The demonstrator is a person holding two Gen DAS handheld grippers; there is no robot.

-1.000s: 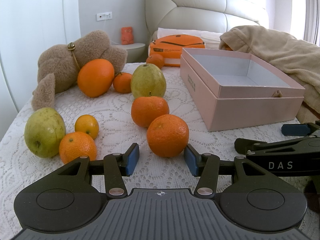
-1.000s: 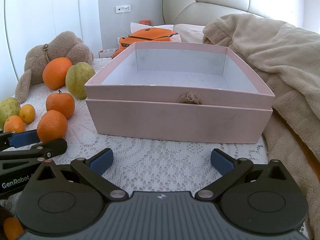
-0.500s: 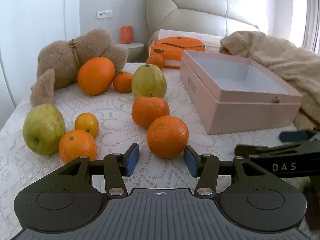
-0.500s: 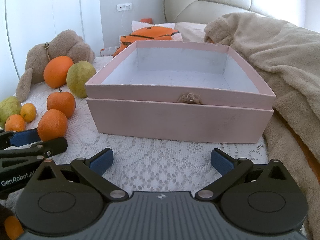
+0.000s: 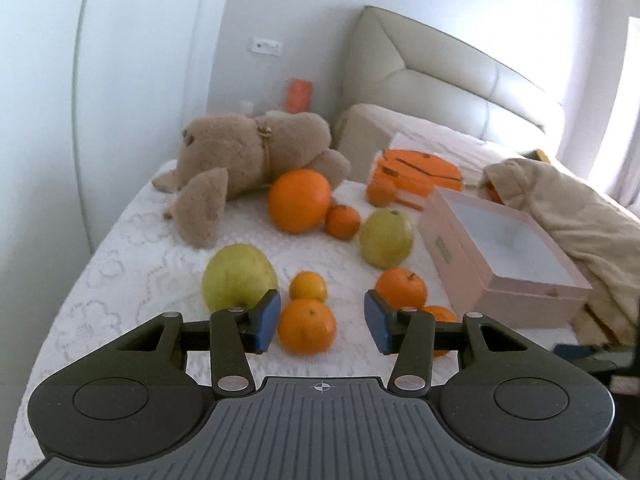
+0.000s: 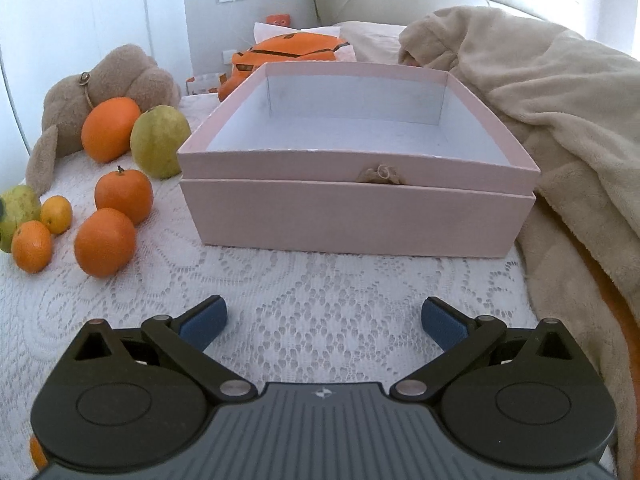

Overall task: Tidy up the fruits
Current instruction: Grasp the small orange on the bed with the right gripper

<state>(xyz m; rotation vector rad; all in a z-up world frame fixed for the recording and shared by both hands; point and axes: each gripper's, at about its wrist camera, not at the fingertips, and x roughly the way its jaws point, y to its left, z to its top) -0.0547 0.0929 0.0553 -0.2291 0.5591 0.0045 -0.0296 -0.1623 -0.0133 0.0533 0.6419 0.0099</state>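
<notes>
1. Left hand-held gripper (image 5: 320, 322): jaws just been closing, narrow gap, nothing gripped; orange (image 5: 307, 327) lies behind it on the bed (image 5: 132, 248).
2. Right hand-held gripper (image 6: 323, 320): wide, nothing held.
3. Only the right view shows the pink box (image 6: 356, 216) front, mid-bed.

We see a white lace bedspread (image 6: 320, 280) spread under and ahead of the right claw (image 6: 324, 320). To that claw's right, a beige fleece blanket (image 6: 560, 100) lies rumpled, reaching from beside it to far ahead. Well ahead of the left claw (image 5: 320, 322) and to its left, a brown plush toy (image 5: 248, 152) lies on its side. Far ahead and a little right of this claw we find a flat orange bag (image 5: 416, 172) with dark straps, in front of a pale pillow (image 5: 372, 128). Beyond these stands a cream padded headboard (image 5: 440, 72). On the far wall, ahead of the left claw, sits a white socket (image 5: 267, 45), with a small orange figure (image 5: 299, 95) below it, too blurred for us to read.
</notes>
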